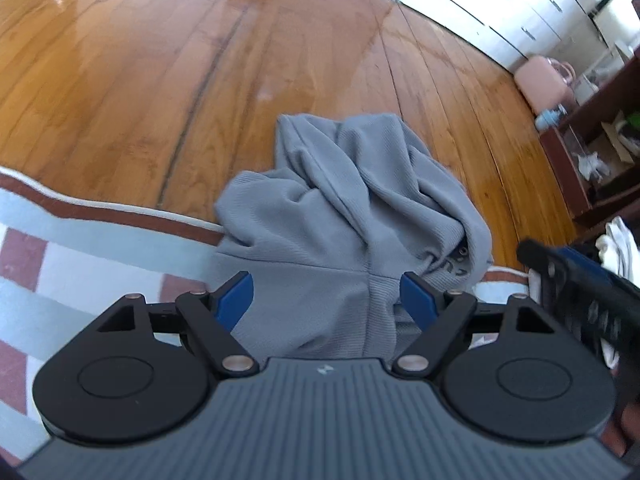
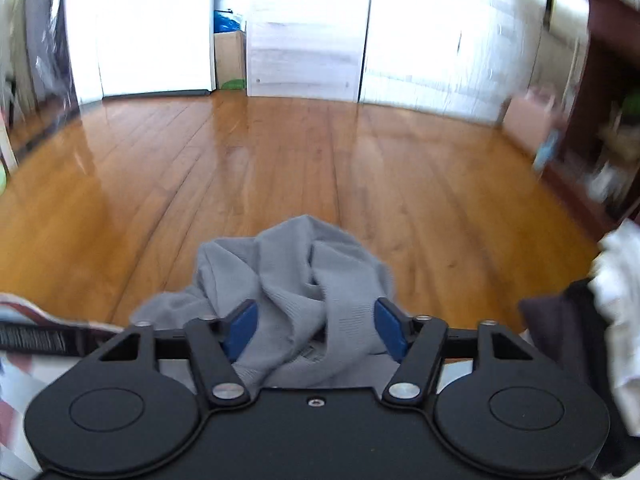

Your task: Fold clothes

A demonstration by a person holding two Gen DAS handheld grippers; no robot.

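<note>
Each camera sits just behind its own hand-held gripper and looks forward along the fingers. The left wrist view tilts down, close over a grey garment at the edge of a striped cover. The right wrist view faces more level across the wooden floor toward white cabinets. Both share the garment, floor and dark shelf.

floor: glossy wooden planks | wall: white cabinets | right: dark wooden shelf
</note>
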